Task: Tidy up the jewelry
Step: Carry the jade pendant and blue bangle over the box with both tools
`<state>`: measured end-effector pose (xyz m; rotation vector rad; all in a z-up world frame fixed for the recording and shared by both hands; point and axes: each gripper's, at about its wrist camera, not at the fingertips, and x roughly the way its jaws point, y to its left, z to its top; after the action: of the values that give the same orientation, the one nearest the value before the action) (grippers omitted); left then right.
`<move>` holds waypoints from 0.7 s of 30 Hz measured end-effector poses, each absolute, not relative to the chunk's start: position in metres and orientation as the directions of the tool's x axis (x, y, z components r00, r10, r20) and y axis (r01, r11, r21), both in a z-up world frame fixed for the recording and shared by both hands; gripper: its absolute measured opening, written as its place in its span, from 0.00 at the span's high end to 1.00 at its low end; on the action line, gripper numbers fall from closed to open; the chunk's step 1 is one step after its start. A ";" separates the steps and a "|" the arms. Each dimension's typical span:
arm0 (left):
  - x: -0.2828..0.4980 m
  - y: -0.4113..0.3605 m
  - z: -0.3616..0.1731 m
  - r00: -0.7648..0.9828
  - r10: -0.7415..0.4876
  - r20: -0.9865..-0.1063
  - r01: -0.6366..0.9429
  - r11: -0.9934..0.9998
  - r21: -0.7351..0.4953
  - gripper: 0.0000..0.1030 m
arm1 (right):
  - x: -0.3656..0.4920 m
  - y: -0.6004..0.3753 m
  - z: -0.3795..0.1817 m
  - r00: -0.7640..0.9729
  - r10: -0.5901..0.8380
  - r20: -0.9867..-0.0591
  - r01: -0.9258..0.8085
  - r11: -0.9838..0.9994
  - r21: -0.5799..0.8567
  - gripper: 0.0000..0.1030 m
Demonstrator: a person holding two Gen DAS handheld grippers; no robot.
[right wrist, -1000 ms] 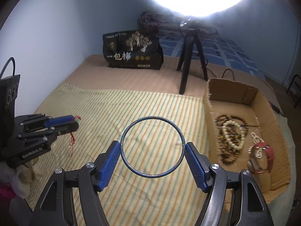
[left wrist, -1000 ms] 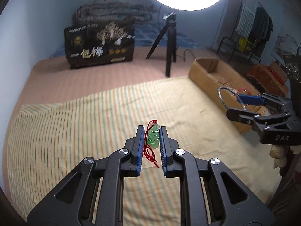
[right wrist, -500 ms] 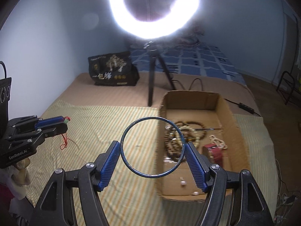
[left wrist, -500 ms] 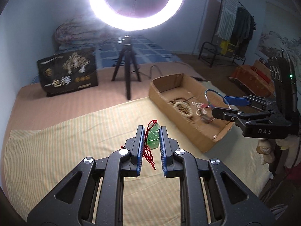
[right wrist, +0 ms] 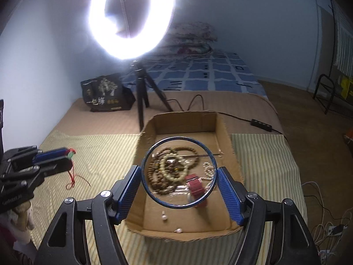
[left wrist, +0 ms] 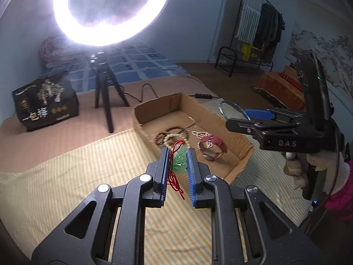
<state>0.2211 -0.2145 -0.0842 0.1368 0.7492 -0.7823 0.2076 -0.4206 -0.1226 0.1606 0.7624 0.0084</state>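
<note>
My left gripper [left wrist: 178, 154] is shut on a green jade pendant [left wrist: 179, 160] whose red cord [left wrist: 175, 182] hangs down; it is held near the left wall of the cardboard box [left wrist: 141, 120]. My right gripper [right wrist: 179, 172] is shut on a thin blue bangle [right wrist: 145, 159], held above the box [right wrist: 145, 132]. Inside the box lie bead bracelets [right wrist: 169, 165], a red watch [right wrist: 195, 184] and small pearls [right wrist: 164, 217]. The right gripper [left wrist: 247, 116] with the bangle [left wrist: 222, 110] also shows in the left wrist view; the left gripper [right wrist: 68, 153] shows in the right wrist view.
A striped cloth [left wrist: 66, 187] covers the bed. A ring light [left wrist: 110, 11] on a black tripod [left wrist: 106, 92] stands behind the box. A black bag [left wrist: 44, 106] sits at the back left. A cable with a switch [right wrist: 261, 125] runs behind the box.
Both grippers have moved right toward the box, each keeping its hold. The bangle now hangs over the box's contents, and the pendant is at the box's left wall.
</note>
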 end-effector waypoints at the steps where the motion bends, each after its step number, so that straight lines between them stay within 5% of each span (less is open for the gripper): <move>1: 0.221 -0.219 -0.086 0.466 -0.591 -0.659 0.684 0.713 -0.155 0.86 | 0.210 -0.427 -0.124 0.724 0.068 -0.687 0.060 0.985 0.160 0.30; 21: 0.233 -0.285 -0.129 0.407 -0.585 -0.702 0.722 0.677 -0.145 0.86 | 0.268 -0.458 -0.155 0.691 0.064 -0.720 0.090 0.981 0.173 0.30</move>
<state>0.2333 -0.2853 -0.1288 0.1926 0.8008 -0.8299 0.2679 -0.4578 -0.1550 0.2012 0.8088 -0.0145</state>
